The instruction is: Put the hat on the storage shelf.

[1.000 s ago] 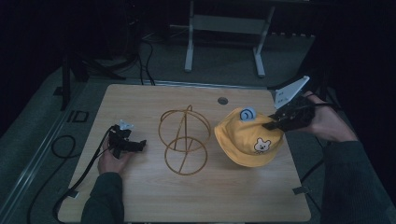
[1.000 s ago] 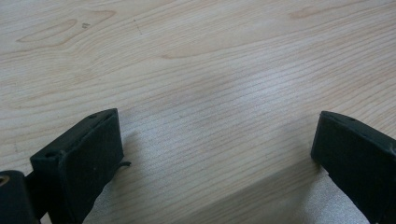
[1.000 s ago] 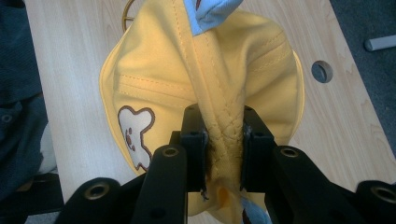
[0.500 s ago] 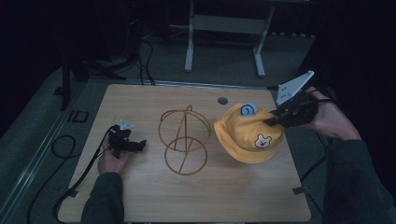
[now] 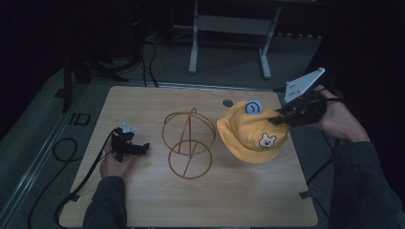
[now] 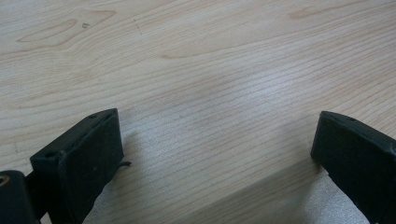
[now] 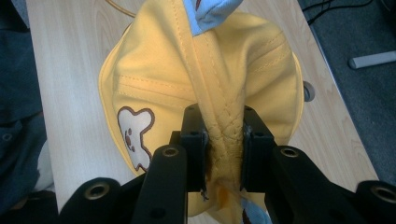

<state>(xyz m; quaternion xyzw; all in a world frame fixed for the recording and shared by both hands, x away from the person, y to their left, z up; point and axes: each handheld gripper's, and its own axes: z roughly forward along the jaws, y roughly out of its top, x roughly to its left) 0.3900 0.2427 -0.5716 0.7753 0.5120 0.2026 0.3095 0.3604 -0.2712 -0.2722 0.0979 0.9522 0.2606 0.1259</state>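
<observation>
Hat (image 5: 250, 136): soft, light cloth, bunches easily; right gripper (image 7: 223, 135) jaws pinch a crown fold, a fair hold. Left gripper (image 6: 215, 154) jaws wide, empty, over the worktop (image 6: 210, 70).

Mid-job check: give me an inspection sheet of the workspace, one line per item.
Surface: wooden table, bare grain under the left claw.
Job's things: yellow bucket hat with a bear patch, its fabric pinched up; gold wire hat stand upright, beside the hat, apart from it.
Clutter: nothing seen.
Grippers: right claw shut on the hat's bunched fabric; left claw open, nothing between its jaws, low over the table.
Cables: black cable trails from the left claw off the table's edge; more cables on the floor.
Surroundings: dark room, grey metal frame beyond the table.
</observation>
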